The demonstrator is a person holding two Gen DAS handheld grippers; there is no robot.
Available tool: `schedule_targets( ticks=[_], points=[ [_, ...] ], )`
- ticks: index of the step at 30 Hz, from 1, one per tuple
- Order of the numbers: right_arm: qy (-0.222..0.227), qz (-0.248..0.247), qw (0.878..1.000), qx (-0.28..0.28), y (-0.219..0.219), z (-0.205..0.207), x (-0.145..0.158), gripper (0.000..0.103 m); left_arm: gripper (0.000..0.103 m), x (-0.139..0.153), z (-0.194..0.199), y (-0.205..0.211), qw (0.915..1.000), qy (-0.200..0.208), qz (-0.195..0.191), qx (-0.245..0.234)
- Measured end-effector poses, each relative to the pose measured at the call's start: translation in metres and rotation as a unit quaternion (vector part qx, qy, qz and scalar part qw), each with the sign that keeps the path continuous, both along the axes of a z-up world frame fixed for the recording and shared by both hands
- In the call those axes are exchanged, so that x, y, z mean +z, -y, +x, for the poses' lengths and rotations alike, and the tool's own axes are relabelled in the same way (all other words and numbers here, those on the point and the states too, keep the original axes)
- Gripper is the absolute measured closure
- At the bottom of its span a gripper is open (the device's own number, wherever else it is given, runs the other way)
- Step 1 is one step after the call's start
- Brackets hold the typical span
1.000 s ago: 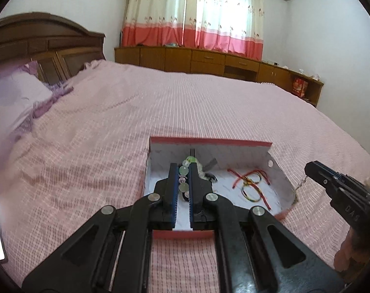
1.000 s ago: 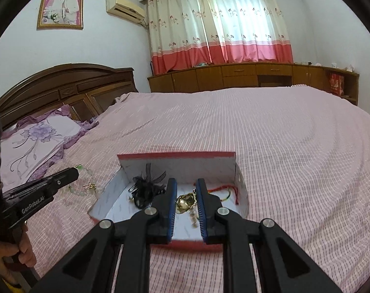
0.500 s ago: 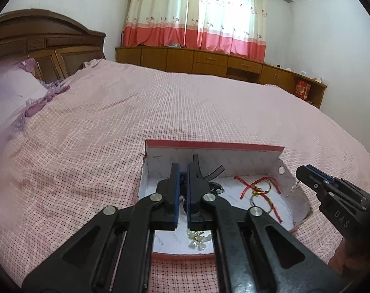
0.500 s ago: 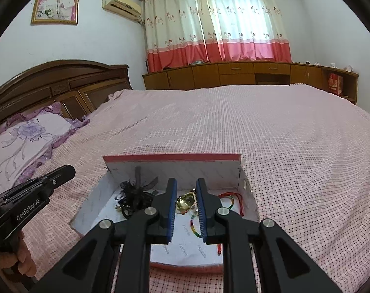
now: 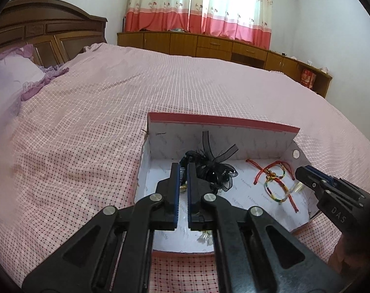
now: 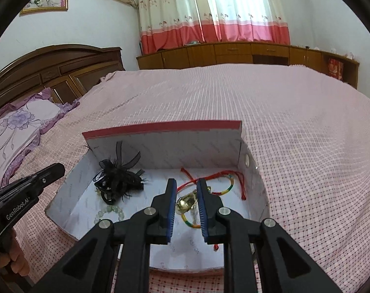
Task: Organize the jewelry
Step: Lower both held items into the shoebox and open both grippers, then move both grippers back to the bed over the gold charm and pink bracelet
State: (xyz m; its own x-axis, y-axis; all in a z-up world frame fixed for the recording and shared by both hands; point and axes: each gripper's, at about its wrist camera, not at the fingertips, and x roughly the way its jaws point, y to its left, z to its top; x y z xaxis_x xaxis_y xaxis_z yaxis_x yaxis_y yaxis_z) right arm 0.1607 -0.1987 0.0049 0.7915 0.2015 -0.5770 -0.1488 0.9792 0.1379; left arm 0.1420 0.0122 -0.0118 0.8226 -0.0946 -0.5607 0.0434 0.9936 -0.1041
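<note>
Left wrist view: the left gripper is over the open box on the pink bedspread, jaws closed, pale beads showing just below its fingers. Just ahead and right lies the black ribbon bow; further right, the red cord bracelets near the right gripper.

Right wrist view: the right gripper has its jaws opening, a gold pendant between them. The bow sits ahead-left, a bead bracelet left, the left gripper beyond the box wall.
</note>
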Motion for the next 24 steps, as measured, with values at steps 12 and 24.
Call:
schedule_targets(
  ticks=[12, 24],
  points=[
    [0.018, 0.012, 1.000, 0.004, 0.003, -0.029, 0.031, 0.064, 0.081, 0.024, -0.022, -0.004, 0.9995, -0.024, -0.001, -0.018],
    [0.008, 0.022, 1.000, -0.010, 0.012, -0.100, 0.052, 0.062, 0.079, 0.034, -0.071, -0.003, 0.9963, -0.071, -0.009, -0.048]
  ],
)
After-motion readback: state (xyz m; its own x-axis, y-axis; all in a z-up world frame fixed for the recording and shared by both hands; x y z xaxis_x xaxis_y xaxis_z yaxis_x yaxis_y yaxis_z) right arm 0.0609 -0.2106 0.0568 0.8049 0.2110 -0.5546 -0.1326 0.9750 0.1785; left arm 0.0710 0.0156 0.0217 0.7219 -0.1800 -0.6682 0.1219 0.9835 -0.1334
